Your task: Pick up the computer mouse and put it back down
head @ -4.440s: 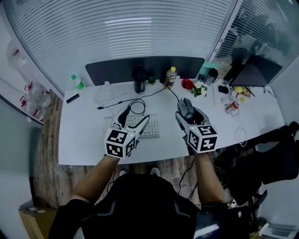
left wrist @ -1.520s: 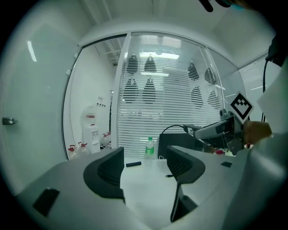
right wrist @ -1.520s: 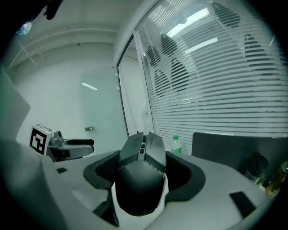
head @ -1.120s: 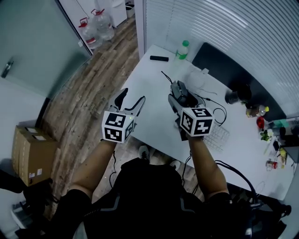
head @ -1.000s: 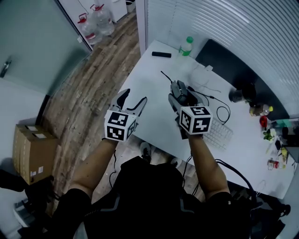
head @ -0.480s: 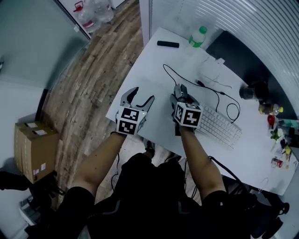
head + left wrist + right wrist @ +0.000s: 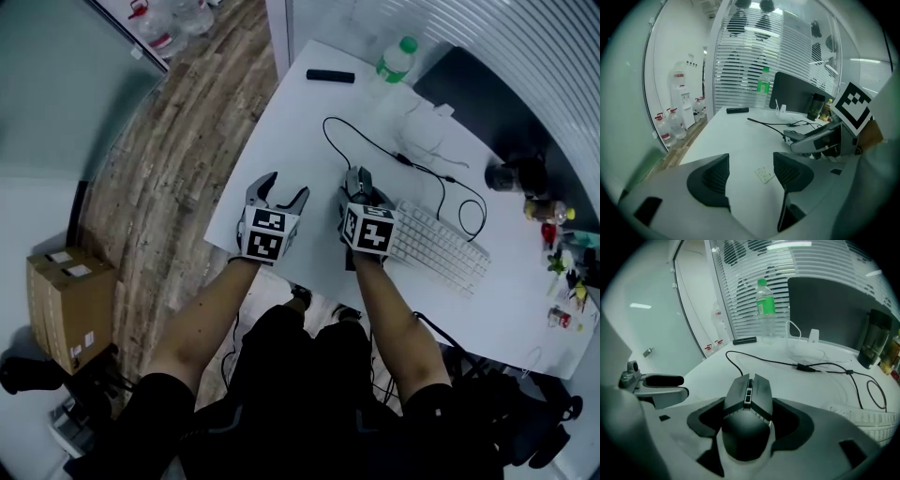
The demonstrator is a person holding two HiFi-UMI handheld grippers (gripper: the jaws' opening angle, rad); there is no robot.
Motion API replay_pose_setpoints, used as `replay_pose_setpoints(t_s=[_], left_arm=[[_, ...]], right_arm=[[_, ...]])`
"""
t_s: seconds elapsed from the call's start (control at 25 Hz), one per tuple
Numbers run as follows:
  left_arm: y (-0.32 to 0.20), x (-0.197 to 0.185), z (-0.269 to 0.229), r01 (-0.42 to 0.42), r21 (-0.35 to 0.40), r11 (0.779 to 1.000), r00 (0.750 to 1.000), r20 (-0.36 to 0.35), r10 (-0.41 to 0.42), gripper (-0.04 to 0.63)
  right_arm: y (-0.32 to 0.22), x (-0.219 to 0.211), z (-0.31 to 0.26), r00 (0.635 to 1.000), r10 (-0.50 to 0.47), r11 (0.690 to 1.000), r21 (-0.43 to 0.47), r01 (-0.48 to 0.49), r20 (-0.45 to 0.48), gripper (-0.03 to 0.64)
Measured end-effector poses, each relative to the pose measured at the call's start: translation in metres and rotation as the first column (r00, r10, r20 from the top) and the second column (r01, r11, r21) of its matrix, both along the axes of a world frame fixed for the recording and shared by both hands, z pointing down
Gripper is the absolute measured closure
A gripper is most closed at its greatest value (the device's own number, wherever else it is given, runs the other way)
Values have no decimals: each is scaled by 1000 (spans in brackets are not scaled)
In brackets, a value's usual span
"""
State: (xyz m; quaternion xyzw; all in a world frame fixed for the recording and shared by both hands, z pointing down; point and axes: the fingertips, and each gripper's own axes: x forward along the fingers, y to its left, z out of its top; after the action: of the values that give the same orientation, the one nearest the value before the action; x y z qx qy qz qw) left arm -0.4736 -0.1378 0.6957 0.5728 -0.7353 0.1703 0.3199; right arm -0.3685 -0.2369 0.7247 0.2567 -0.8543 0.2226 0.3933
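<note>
Step in hand, as I read it: the put-down half of the task. The R gripper (image 7: pixel 749 420) has its jaws closed on the flanks of the black angular wired computer mouse (image 7: pixel 747 399), pads pressing both sides. The mouse (image 7: pixel 360 180) sits low over the white desk (image 7: pixel 300 131), just beside the near-left end of the white keyboard (image 7: pixel 436 246); can't tell whether its base touches the top yet.

Next move prob. calls for seating the base flat on the desk, then spreading the jaws evenly so neither pad drags it sideways, w/ some slack left in the black cable (image 7: pixel 787 363).

Mouse's long axis runs along the gripper's own line; nose w/ buttons and wheel points away from the person, twd the green-capped clear plastic bottle (image 7: pixel 765 310); rounded tail sits back in the jaws; cable leaves from the nose.

L gripper (image 7: pixel 751 174): jaws apart, nothing gripped, only bare desk below; it hangs near the desk's front corner (image 7: pixel 281 189), apart from the mouse.
</note>
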Motion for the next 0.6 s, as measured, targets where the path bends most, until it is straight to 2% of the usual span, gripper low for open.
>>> replay_pose_setpoints(t_s=[0.36, 0.6], left_arm=[[-10, -1, 15, -1, -22, 1000, 1000, -24, 1, 287], [-13, 0, 18, -1, -22, 1000, 999, -36, 0, 287]], right_arm=[[-2, -2, 7, 997, 63, 998, 2, -63, -47, 319], [-2, -2, 8, 996, 48, 998, 30, -46, -70, 319]])
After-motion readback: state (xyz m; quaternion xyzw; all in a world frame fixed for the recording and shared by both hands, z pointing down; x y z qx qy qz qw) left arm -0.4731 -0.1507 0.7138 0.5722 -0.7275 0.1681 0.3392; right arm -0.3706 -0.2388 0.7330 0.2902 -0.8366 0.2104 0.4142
